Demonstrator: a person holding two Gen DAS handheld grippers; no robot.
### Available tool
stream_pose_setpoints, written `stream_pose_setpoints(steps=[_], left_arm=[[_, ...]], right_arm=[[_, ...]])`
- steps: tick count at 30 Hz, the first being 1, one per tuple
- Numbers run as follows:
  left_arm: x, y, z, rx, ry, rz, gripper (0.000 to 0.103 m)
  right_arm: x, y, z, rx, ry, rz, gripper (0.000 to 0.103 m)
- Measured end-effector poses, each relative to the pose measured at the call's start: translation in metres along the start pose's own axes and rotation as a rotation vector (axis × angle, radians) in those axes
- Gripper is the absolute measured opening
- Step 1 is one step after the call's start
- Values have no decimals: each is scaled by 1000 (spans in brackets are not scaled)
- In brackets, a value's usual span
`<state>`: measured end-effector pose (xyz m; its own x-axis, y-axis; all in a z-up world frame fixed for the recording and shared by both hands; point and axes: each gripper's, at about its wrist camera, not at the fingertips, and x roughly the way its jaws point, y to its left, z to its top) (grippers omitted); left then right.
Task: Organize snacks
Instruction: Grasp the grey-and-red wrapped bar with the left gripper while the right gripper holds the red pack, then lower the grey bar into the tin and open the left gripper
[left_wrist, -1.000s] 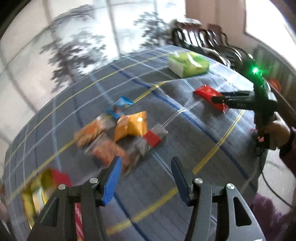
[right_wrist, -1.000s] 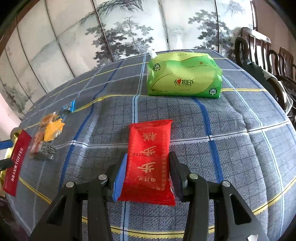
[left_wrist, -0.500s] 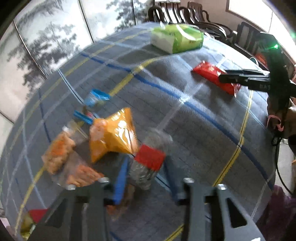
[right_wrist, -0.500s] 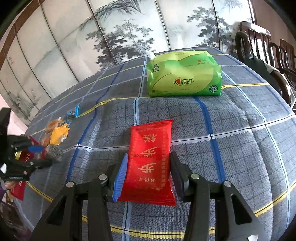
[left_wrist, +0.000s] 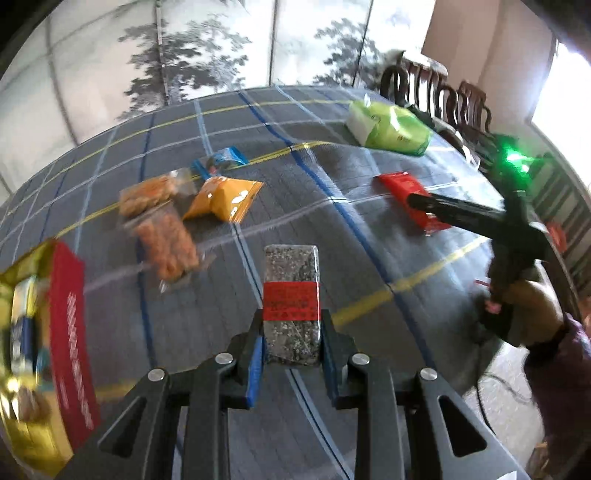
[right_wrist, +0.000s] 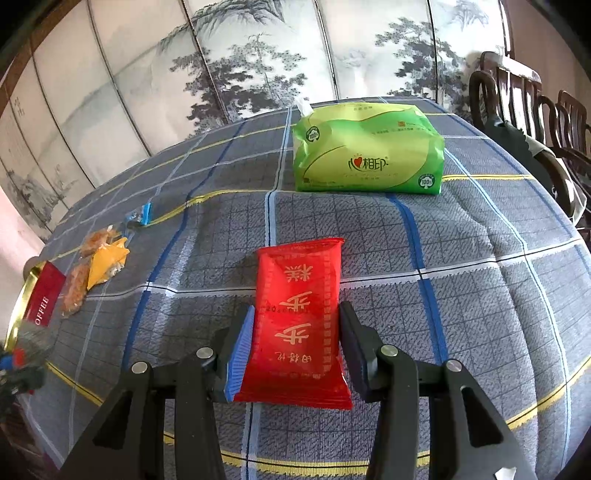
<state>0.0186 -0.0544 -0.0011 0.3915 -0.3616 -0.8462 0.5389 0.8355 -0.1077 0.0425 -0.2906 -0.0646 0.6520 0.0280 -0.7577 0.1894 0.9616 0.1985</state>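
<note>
My left gripper (left_wrist: 291, 350) is shut on a speckled grey bar with a red band (left_wrist: 291, 299) and holds it above the checked tablecloth. My right gripper (right_wrist: 295, 350) is shut on a red snack packet (right_wrist: 299, 321), which rests on the cloth; it also shows in the left wrist view (left_wrist: 410, 199). Loose snacks lie on the cloth: an orange packet (left_wrist: 225, 197), two clear bags of orange pieces (left_wrist: 166, 240), and a small blue packet (left_wrist: 221, 160). A gold tin with a red toffee box (left_wrist: 66, 332) is at the left edge.
A green tissue pack (right_wrist: 365, 155) stands at the far side of the table. Dark wooden chairs (right_wrist: 535, 103) line the right side. A painted folding screen (right_wrist: 221, 74) stands behind the table. The person's right hand (left_wrist: 524, 306) holds the other gripper.
My left gripper closed on the speckled bar, lifted it from the snack pile and swung toward the tin side. The right gripper stayed on the red packet.
</note>
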Motion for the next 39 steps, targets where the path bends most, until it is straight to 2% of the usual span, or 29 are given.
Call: stream_pose_setpoints(steps=[6,13,19,23,29,39], left_arm=[[-52,19,-27,-89,-57,11,27],[-100,66,-58,-223,-116,44,27],[-126,113,-81,-321,-146,124,27],[-135,137,-93,-354,-148,187,27],[-137,172,-102,-417,-148,214,27],[-121,178,-100,-408,-130,234,27]], right_arm=[[1,5,-1,-20,4,-26,44],[2,12,-1,-46,11,-60,45],[3,14,-2,-65,15,-83,45],[3,15,-1,-73,17,-93,45],[4,18,-2,-81,18,-104,45],[4,21,-3,-89,21,-111,46]])
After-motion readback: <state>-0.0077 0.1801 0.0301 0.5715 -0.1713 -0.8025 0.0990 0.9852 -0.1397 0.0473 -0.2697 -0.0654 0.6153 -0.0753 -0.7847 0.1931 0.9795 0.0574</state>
